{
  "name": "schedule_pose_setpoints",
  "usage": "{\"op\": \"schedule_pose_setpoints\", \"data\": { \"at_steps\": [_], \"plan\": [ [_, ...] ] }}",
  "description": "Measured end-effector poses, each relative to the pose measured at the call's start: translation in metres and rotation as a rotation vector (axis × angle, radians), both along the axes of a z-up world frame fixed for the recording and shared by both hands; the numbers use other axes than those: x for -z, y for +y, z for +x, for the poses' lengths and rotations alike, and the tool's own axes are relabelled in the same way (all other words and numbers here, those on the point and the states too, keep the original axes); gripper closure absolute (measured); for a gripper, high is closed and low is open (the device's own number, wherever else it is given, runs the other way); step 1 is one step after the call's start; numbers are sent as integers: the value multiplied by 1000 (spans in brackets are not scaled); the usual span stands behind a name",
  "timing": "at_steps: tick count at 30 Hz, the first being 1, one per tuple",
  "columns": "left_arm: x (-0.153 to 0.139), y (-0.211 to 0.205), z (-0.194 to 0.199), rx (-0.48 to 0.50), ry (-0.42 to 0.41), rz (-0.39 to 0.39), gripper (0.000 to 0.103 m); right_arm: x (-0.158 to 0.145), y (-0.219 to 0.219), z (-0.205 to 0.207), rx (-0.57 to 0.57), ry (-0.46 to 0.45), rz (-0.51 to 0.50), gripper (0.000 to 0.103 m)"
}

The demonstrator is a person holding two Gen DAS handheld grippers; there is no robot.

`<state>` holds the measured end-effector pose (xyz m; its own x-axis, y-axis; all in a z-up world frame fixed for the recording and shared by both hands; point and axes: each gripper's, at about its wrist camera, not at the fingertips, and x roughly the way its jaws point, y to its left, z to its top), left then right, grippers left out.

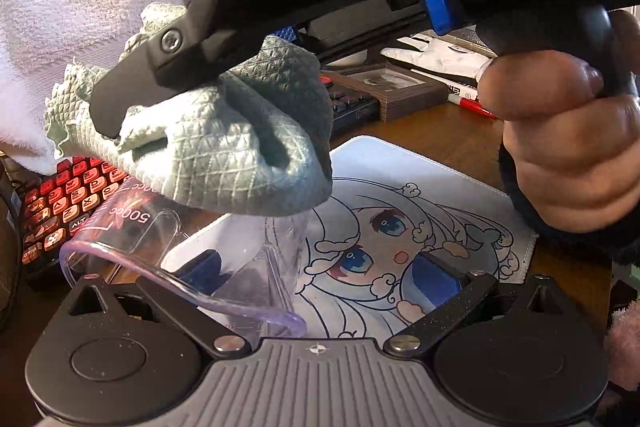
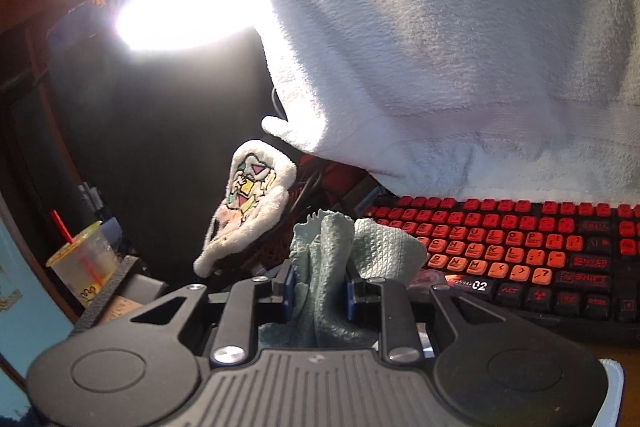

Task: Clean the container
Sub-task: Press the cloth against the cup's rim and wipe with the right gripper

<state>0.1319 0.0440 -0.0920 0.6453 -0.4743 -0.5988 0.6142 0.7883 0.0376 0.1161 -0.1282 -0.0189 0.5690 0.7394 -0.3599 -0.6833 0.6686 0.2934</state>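
Note:
A clear plastic measuring cup marked 500cc lies tilted in front of my left gripper, its rim toward the camera. The left jaws stand wide apart; the cup covers the left finger and is clear of the right pad. My right gripper comes in from above, shut on a grey-green textured cloth that hangs just over the cup's upper side. In the right wrist view the cloth is pinched between the blue pads of my right gripper.
A white mat with a cartoon face lies on the wooden desk under the cup. A red-keyed keyboard sits beside it. A white fleece blanket hangs above. A drink cup with a straw stands at the left.

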Motion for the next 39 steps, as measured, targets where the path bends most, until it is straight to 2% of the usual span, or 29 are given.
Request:
{"op": "schedule_pose_setpoints", "data": {
  "at_steps": [10, 14, 18, 24, 32, 39],
  "plan": [
    [3, 6, 9, 1, -1, 2, 0, -3, -1, -2, 166, -63, -62, 81],
    [3, 8, 9, 1, -1, 1, 0, -2, 9, -16, 188, -96, -86, 82],
    [3, 11, 8, 10, 1, -1, 0, -1, 24, -36, 154, -128, -110, 82],
    [4, 12, 10, 10, 1, -1, 0, -4, 19, -27, 165, -74, -81, 82],
    [6, 11, 11, 9, 1, -1, 0, -11, 9, -7, 253, 19, -69, 82],
    [6, 20, 17, 9, 1, -1, 0, -21, 29, -19, 274, 63, -157, 82]
  ]
}}
